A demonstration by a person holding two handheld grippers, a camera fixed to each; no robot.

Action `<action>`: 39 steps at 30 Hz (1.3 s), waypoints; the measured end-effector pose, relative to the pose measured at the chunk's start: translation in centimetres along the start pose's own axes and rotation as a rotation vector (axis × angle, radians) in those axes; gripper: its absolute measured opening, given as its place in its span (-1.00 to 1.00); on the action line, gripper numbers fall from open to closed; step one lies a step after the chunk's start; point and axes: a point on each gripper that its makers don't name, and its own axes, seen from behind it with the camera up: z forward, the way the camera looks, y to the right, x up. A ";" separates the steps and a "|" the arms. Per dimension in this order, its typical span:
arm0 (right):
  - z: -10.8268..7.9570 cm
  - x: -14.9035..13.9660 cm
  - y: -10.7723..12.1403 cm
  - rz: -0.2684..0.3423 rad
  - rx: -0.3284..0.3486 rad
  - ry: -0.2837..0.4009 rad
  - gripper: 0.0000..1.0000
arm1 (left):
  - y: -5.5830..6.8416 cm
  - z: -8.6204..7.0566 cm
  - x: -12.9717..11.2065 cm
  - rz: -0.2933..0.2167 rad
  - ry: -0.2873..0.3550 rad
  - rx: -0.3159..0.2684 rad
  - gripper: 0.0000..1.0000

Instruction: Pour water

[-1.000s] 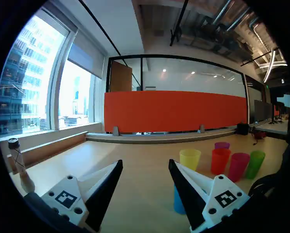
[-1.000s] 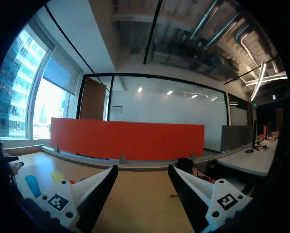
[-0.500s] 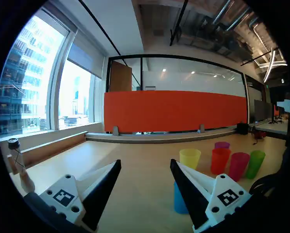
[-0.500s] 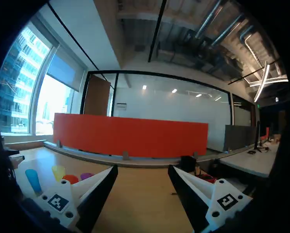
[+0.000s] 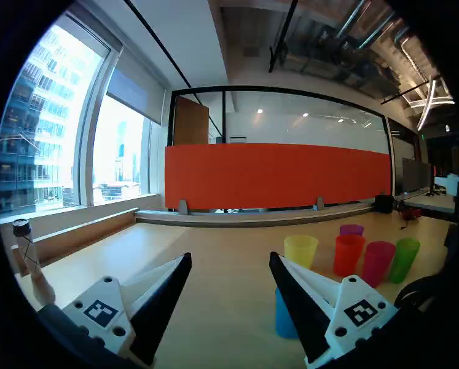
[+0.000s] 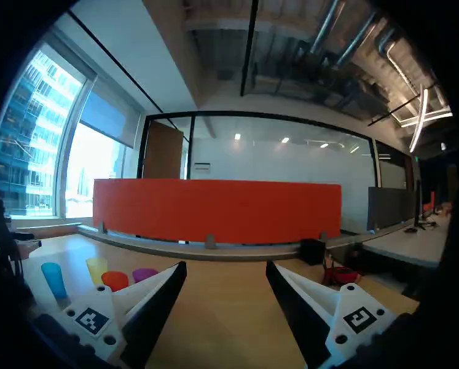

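Note:
Several plastic cups stand on the wooden table. In the left gripper view a yellow cup (image 5: 300, 250), an orange cup (image 5: 348, 254), a purple cup (image 5: 351, 230), a pink cup (image 5: 377, 263) and a green cup (image 5: 404, 259) cluster at the right. A blue cup (image 5: 282, 317) stands nearer, partly behind my right finger. My left gripper (image 5: 229, 264) is open above the table, holding nothing. In the right gripper view the blue cup (image 6: 54, 279), yellow cup (image 6: 96, 270), orange cup (image 6: 115, 280) and purple cup (image 6: 144, 274) sit far left. My right gripper (image 6: 224, 270) is open and empty.
An orange partition (image 5: 277, 175) runs along the table's far edge. Large windows (image 5: 45, 141) fill the left side, with a wooden ledge (image 5: 75, 234) below. A small stand (image 5: 26, 246) rises at the left edge. Desks with dark bags (image 6: 333, 270) lie to the right.
The right gripper has swung left, bringing the cups further into its view. The left gripper has barely moved.

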 end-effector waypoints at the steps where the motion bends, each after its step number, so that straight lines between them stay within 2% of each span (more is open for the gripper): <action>1: 0.1 -0.4 -0.1 0.001 0.003 0.000 1.00 | 0.0 0.0 0.0 0.000 0.000 0.000 0.88; 8: 1.0 -3.0 -0.3 0.010 0.004 -0.007 1.00 | 0.0 0.0 0.0 0.000 0.000 0.000 0.88; 15: 1.3 -5.1 0.2 0.048 -0.003 -0.030 1.00 | 0.0 -0.1 0.0 0.000 0.000 0.000 0.88; 23: 1.5 -6.7 0.9 0.048 -0.019 -0.051 1.00 | -0.1 0.0 0.0 0.000 0.000 0.000 0.87; 39: 1.5 -7.3 0.9 0.026 -0.023 -0.080 1.00 | 0.0 0.0 0.0 0.000 0.000 0.000 0.88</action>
